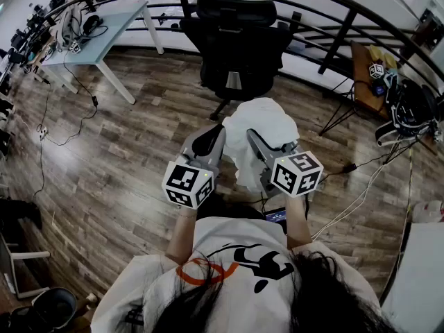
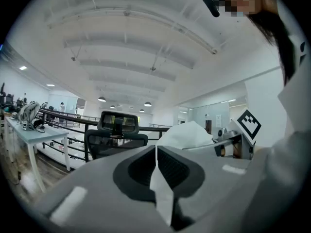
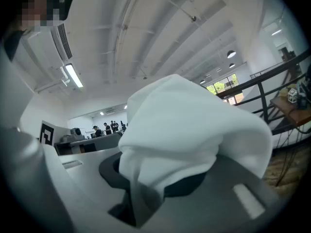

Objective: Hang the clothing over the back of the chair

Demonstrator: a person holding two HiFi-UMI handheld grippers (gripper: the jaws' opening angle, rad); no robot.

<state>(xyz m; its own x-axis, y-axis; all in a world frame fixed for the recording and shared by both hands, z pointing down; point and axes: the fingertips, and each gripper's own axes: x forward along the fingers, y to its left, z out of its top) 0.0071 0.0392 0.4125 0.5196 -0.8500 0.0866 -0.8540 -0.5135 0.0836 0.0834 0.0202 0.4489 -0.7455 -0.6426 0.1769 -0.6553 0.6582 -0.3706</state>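
Dark hair and a white printed T-shirt fill the bottom of the head view. Just above them, both forearms reach up the frame. The left gripper and right gripper are smooth grey plastic, each with a black-and-white marker cube at its base.

Between them, at frame centre, hangs the clothing, a soft white garment bunched into a rumpled, rounded heap with drooping folds. In the left gripper view the jaws are pressed together on one thin, flat pleat of the cloth, which runs down between the ribbed black pads. In the right gripper view the jaws are clamped on a thick, puffy wad that spills over and covers most of them.

At top centre stands the chair, black, with a mesh back and headrest. The garment is held short of it, not on its back. Wood-grain plank floor lies beneath, and a pale table sits at upper left.
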